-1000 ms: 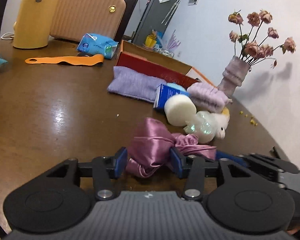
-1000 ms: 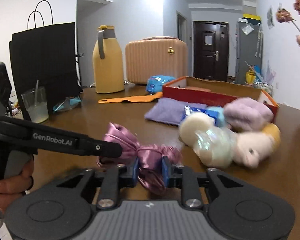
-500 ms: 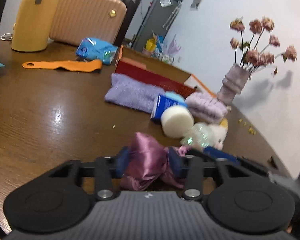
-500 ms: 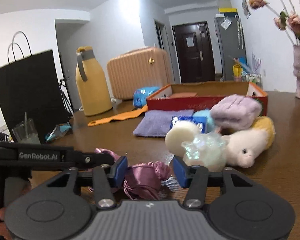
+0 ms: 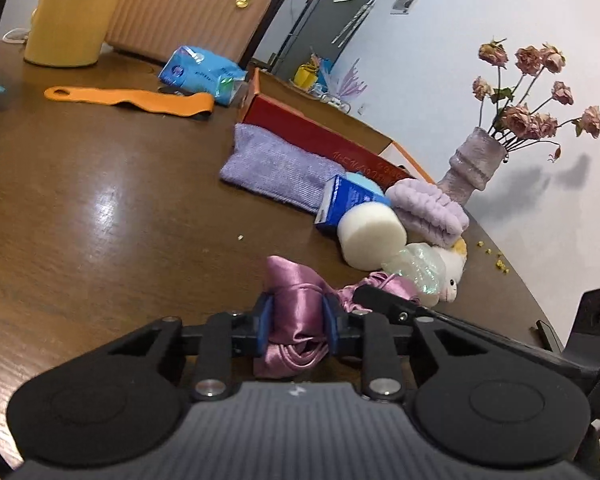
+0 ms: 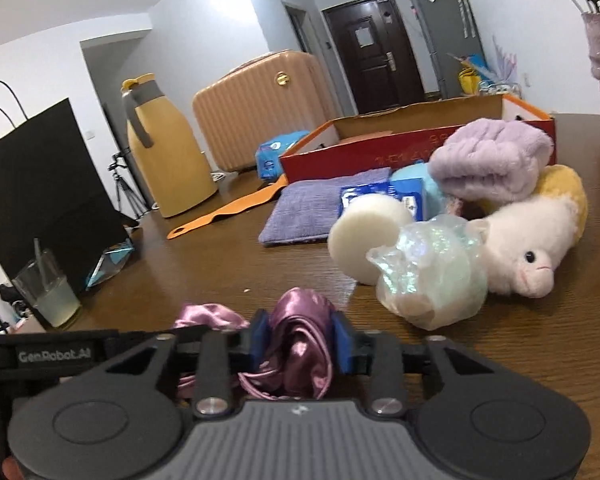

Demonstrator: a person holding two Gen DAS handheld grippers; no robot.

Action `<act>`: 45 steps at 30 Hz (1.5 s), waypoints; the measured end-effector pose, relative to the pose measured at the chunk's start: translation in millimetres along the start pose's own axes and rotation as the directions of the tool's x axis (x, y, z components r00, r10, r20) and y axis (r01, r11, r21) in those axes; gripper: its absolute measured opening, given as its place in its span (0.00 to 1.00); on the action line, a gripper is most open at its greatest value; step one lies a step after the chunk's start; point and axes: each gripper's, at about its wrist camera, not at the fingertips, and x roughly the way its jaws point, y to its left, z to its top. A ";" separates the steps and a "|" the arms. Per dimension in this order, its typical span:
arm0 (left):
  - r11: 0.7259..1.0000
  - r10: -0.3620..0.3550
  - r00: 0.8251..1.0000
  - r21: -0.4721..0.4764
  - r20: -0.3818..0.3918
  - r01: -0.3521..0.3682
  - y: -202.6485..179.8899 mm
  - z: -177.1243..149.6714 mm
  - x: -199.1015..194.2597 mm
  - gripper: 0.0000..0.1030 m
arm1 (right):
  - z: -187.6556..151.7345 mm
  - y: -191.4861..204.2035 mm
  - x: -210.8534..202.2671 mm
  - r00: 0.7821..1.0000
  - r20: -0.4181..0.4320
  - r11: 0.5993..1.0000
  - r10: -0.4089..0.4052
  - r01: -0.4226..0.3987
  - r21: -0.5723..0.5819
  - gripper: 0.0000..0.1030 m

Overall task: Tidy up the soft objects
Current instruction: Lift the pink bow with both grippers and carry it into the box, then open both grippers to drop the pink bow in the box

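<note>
A pink satin scrunchie bow lies low over the brown table. My left gripper is shut on one end of it. My right gripper is shut on the other end. Beyond lie a white foam puck, an iridescent wrapped ball, a white plush animal, a lilac fluffy headband, a blue pack and a purple cloth. A red open box stands behind them.
A yellow jug, a peach suitcase, an orange strap and a blue tissue pack sit at the back. A vase of dried roses is far right. A black bag and a cup are left.
Both grippers have closed on the satin bow; the right one opened half a second ago and has shut again. The bow is bunched up between them.
</note>
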 end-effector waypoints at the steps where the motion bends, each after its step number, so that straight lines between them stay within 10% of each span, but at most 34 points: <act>1: 1.000 -0.003 1.000 0.006 0.005 0.003 -2.0 3.0 -0.1 0.24 | 2.2 0.7 -1.4 1.000 0.002 1.000 0.011 -0.011 0.009 0.14; 7: 0.987 -0.080 0.979 0.149 0.190 0.052 -30.5 71.9 -4.8 0.23 | 58.9 20.2 -27.6 0.981 0.192 0.997 0.017 -0.003 -0.076 0.12; 11: 0.978 -0.100 0.979 0.201 0.179 0.063 -33.2 162.1 46.8 0.23 | 150.4 3.9 2.6 0.975 0.221 0.994 0.022 0.001 -0.106 0.13; 20: 0.928 0.207 0.977 0.307 0.044 -0.211 -14.7 232.8 213.2 0.31 | 240.6 -73.1 189.7 0.988 -0.065 0.986 -0.137 0.142 0.089 0.17; 26: 0.932 0.158 0.983 0.313 0.094 -0.180 4.8 232.9 199.5 0.46 | 232.4 -91.3 216.6 0.984 -0.124 0.980 -0.125 0.141 0.137 0.41; 36: 0.922 0.150 0.973 0.330 0.178 -0.203 -12.2 218.2 90.4 0.67 | 251.7 -55.3 94.9 0.976 0.052 0.971 -0.212 0.216 -0.098 0.52; 45: 0.938 0.079 0.951 0.301 0.299 -0.173 -30.4 117.2 -48.0 0.88 | 167.3 0.5 -60.2 0.972 0.199 0.953 -0.121 0.170 -0.249 0.58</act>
